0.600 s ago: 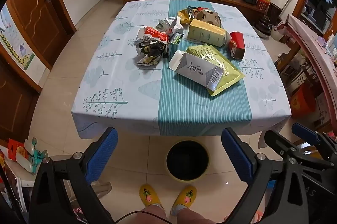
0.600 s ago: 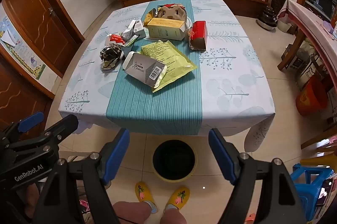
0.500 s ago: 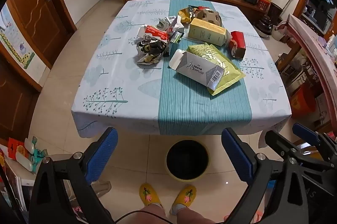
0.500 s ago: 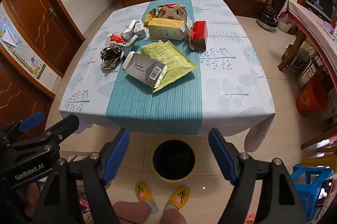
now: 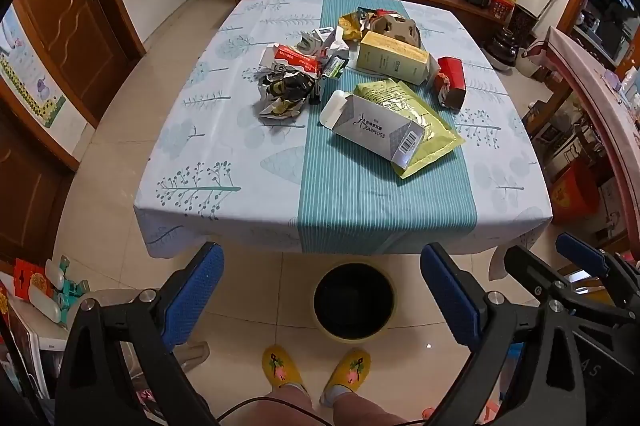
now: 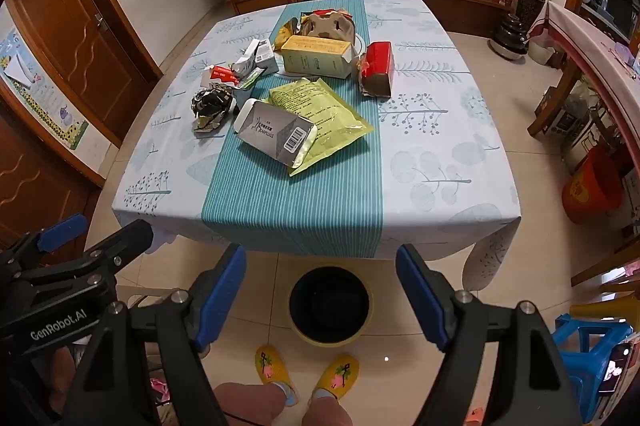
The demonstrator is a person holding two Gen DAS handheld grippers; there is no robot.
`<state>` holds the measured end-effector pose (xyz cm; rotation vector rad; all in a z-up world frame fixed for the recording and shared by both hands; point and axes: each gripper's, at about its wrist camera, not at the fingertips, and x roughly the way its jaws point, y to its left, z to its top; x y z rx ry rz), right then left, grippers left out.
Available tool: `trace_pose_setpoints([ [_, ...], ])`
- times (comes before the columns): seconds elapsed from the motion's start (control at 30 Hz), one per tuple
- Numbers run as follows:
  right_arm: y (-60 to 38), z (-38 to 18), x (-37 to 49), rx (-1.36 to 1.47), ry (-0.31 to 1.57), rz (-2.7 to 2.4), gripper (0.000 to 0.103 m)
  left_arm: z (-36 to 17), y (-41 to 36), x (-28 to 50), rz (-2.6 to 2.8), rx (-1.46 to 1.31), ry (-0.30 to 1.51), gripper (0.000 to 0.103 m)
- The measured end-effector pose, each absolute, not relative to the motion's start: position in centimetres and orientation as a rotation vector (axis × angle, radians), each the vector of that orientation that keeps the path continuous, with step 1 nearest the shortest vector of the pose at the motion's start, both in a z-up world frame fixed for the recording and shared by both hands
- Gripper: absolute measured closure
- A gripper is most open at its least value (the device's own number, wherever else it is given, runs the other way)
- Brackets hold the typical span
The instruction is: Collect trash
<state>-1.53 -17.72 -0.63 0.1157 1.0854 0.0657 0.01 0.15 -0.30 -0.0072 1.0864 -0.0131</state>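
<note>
We hold both grippers above the floor at the near edge of the table (image 5: 224,161), nothing between the fingers. Left gripper (image 5: 322,296) jaws spread wide, blue pads apart, holding nothing. Right gripper (image 6: 320,292) likewise spread wide and holding nothing; in the left wrist view it shows at 4 o'clock, just beside the left one.

Trash bin (image 5: 354,300) stands on the tile floor just under the near table edge, at 6 o'clock from the table's centre, black inside with a yellowish rim. Our yellow slippers (image 5: 316,370) sit just beside it, nearer us.

Trash sits on the far half of the table, mostly on or beside the teal runner (image 5: 360,193). Nearest piece is the grey earplugs box (image 5: 376,131), lying flat, one end flap open, overlapping the yellow-green pouch (image 5: 416,113) beneath it. At 9 o'clock from the box, a crumpled foil wrapper (image 5: 284,93) on the pale cloth. Behind that, a red-and-white carton (image 5: 294,57) and small crumpled white packaging (image 5: 324,39). At 12 o'clock from the pouch, a long yellow box (image 5: 392,55) on its side, touching a brown crumpled bag (image 5: 394,25) behind it. At 2 o'clock from the pouch, a red box (image 5: 452,81), torn open at one end, apart from the pouch.

Both grippers are well apart from every trash piece.
</note>
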Motion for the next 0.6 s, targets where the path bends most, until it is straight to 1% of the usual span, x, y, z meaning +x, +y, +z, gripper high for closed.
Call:
trace_pose_setpoints([
  [0.6,-17.92,-0.42,-1.5,0.117,1.08,0.066,0.025,-0.06,0.19,-0.12,-0.011,-0.007,1.089,0.005],
])
